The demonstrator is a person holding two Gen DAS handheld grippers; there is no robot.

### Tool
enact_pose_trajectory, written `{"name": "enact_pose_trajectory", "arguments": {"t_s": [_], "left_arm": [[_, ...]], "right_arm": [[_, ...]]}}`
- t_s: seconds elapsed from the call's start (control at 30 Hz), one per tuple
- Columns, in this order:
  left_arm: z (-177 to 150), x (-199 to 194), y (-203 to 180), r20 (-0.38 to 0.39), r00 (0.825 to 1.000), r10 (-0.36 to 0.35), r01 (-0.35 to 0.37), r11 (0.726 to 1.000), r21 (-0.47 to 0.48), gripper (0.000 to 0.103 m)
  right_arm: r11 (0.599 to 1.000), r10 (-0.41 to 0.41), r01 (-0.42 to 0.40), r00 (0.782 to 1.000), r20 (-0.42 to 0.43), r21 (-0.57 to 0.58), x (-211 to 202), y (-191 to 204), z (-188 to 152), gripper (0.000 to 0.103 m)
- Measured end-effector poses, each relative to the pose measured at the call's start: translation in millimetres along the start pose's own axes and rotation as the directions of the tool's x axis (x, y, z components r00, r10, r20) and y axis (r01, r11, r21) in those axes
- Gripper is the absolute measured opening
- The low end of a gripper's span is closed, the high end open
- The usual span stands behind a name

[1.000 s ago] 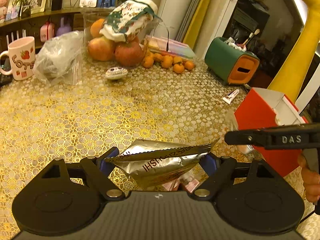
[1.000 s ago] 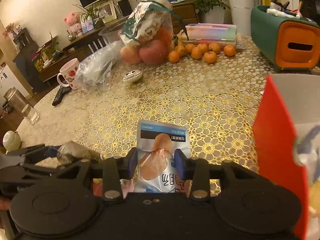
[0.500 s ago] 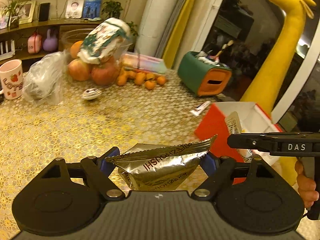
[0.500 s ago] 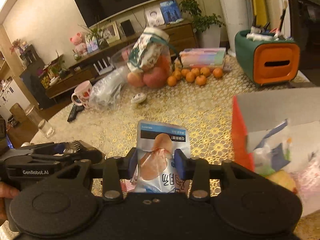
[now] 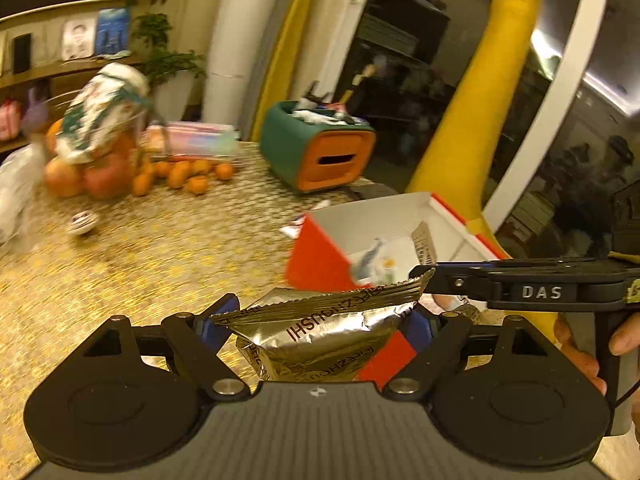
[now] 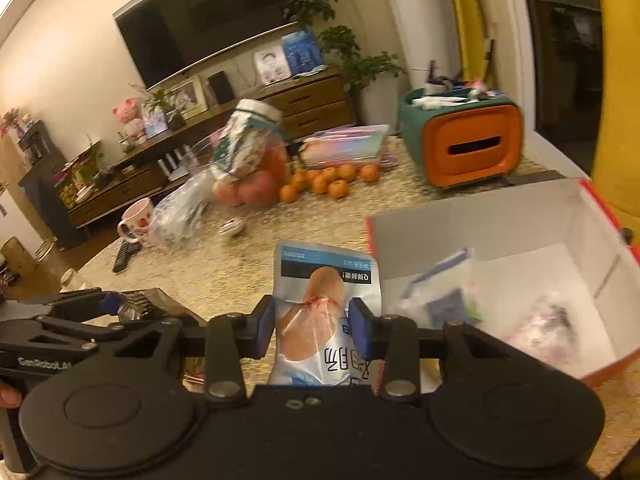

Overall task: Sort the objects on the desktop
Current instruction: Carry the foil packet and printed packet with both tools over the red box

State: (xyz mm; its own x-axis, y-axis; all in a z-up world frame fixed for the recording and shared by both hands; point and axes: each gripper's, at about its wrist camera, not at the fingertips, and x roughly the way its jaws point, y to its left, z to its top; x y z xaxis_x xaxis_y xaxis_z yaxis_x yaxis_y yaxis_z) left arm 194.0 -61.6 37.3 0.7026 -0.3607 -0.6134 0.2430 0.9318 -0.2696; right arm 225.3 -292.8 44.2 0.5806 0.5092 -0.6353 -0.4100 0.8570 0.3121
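- Both grippers are seen raised off the tablecloth (image 6: pixel 224 268) compared with a second ago; the view has swung toward the red box (image 5: pixel 320 258), now much nearer and seen from above.
- A silver foil snack bag (image 5: pixel 324 330) is clamped across its width by the left gripper (image 5: pixel 318 326); jaws set wide, blue pads pressed on the bag's two side edges, same grip as before.
- A white-blue sausage packet (image 6: pixel 320 316) is pinched by the right gripper (image 6: pixel 314 326); jaws narrow, pads on either side of the packet, grip unchanged.
- Both packets are held in the air over the table, just beside the box, not yet inside it.
- The box interior is now exposed in the right view: white walls, several small packets lying blurred on the bottom.
- In the left view the right gripper's black arm crosses in front of the box's near right corner, and the foil bag's crimped top covers part of the red wall.
- The left gripper is seen at the lower left of the right view, well apart from the box.
- Behind, on the table: green-orange tissue holder (image 6: pixel 460 140), small oranges (image 6: pixel 332 180), apples under a printed cloth (image 6: pixel 248 188), clear plastic bag (image 6: pixel 180 216), pink mug (image 6: pixel 136 216), remote (image 6: pixel 124 250).
- A yellow giraffe figure (image 5: pixel 488 92) stands behind the box.
- Background blurred by motion.
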Motion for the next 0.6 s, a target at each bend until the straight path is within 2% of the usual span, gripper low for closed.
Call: {"name": "enact_pose_trajectory", "arguments": {"t_s": [0.3, 0.6], "left_arm": [[19, 42, -55, -0.037, 0.998, -0.052, 0.055, 0.995, 0.086, 0.085], [37, 93, -104, -0.078, 0.994, -0.074, 0.086, 0.983, 0.159, 0.085]], "right_arm": [[0.994, -0.093, 0.092, 0.995, 0.019, 0.055, -15, -62, 3, 0.039], [0.977, -0.196, 0.193, 0.98, 0.022, 0.095, -12, -120, 9, 0.039]]}}
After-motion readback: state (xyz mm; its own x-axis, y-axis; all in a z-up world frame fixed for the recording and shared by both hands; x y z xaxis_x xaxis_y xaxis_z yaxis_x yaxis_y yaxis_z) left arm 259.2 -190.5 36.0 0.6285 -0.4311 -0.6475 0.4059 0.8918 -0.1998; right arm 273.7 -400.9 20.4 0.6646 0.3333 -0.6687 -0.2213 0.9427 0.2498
